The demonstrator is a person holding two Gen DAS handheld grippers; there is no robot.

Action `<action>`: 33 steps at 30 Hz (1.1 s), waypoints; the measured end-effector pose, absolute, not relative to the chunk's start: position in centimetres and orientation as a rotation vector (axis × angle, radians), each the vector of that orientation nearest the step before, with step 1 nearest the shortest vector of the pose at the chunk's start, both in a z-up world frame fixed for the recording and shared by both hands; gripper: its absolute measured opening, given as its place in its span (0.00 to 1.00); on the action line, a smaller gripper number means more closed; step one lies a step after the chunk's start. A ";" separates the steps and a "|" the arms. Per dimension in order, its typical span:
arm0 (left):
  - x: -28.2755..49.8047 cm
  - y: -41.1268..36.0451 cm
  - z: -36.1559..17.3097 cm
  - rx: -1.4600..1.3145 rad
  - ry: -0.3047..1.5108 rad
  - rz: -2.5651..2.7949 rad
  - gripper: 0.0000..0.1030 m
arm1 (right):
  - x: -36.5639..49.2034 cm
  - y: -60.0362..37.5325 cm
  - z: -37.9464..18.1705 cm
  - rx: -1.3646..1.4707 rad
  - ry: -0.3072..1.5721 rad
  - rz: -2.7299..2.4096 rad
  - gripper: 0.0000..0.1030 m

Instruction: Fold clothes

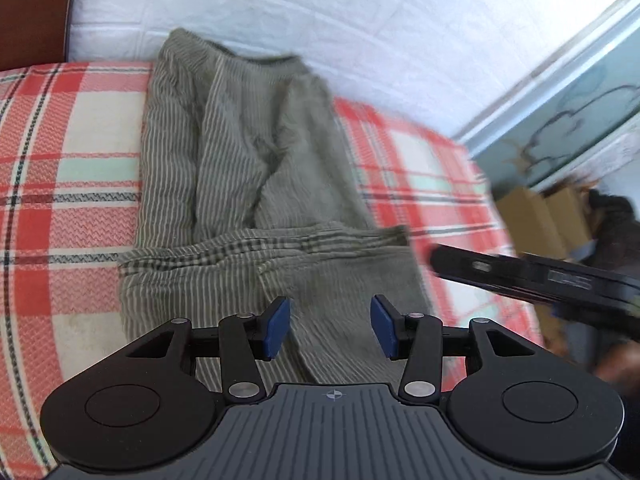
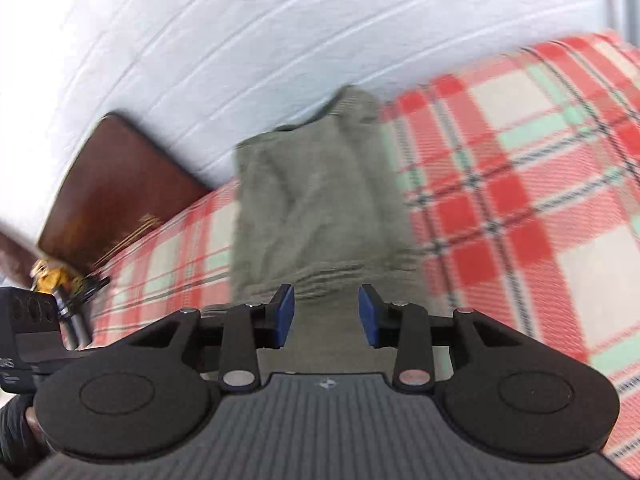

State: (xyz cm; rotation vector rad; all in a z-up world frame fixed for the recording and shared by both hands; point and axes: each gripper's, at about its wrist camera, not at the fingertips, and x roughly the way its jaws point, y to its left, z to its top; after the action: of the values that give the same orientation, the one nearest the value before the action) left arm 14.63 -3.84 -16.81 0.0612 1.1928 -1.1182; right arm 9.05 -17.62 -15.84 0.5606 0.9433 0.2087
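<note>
A grey-green striped garment (image 1: 248,184) lies on a red, white and mint plaid bed cover (image 1: 68,184), its near end folded over into a flat band. My left gripper (image 1: 330,326) hovers over that folded near end, open, its blue pads (image 1: 278,328) apart with nothing pinched between them. The right gripper's black body (image 1: 532,276) reaches in from the right edge of the left wrist view. In the blurred right wrist view the same garment (image 2: 316,204) lies ahead, and my right gripper (image 2: 326,314) stands open above its near fold, pads clear of the cloth.
A white panelled wall (image 1: 320,8) runs behind the bed. A dark brown wooden headboard (image 2: 116,184) stands at the bed's end. Beyond the bed's edge are cardboard boxes (image 1: 540,216) and a pale blue cabinet (image 1: 580,100). Plaid cover (image 2: 520,184) spreads on both sides of the garment.
</note>
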 end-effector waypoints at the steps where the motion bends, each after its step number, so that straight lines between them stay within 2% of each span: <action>1: 14.7 -4.4 -17.4 0.075 1.196 -1.102 0.58 | 8.8 -17.8 -16.0 0.564 0.947 0.195 0.40; 8: 15.4 -7.1 -21.1 0.128 1.241 -1.082 0.57 | 7.1 -17.5 -17.2 0.566 0.987 0.180 0.40; 12: 16.0 -5.5 -18.7 0.059 1.230 -1.087 0.58 | 6.8 -17.2 -17.0 0.533 0.993 0.196 0.40; 15: 16.8 -1.8 -16.3 0.030 1.128 -1.026 0.75 | 6.8 -17.6 -16.7 0.514 0.982 0.193 0.42; 16: 17.2 -0.5 -16.2 0.044 1.103 -0.974 0.77 | 6.8 -17.8 -16.7 0.511 0.983 0.188 0.42; 17: 17.7 0.5 -16.5 0.065 1.094 -0.928 0.77 | 6.9 -17.9 -16.8 0.509 0.986 0.184 0.42; 19: 19.1 2.0 -18.0 0.081 1.134 -0.854 0.75 | 7.3 -18.2 -17.1 0.503 1.000 0.176 0.58; 24: 21.7 2.8 -21.2 -0.014 1.268 -0.853 0.72 | 9.4 -18.8 -19.4 0.543 1.073 0.174 0.59; 33: 23.4 -0.6 -23.4 -0.041 1.304 -0.958 0.73 | 11.6 -19.7 -23.0 0.658 1.176 0.243 0.60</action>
State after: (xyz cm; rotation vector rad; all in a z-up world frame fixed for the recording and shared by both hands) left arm 23.37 -0.64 -23.38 -0.0411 1.3037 -0.9578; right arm 11.64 -19.72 -23.00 0.6577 1.1763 0.2430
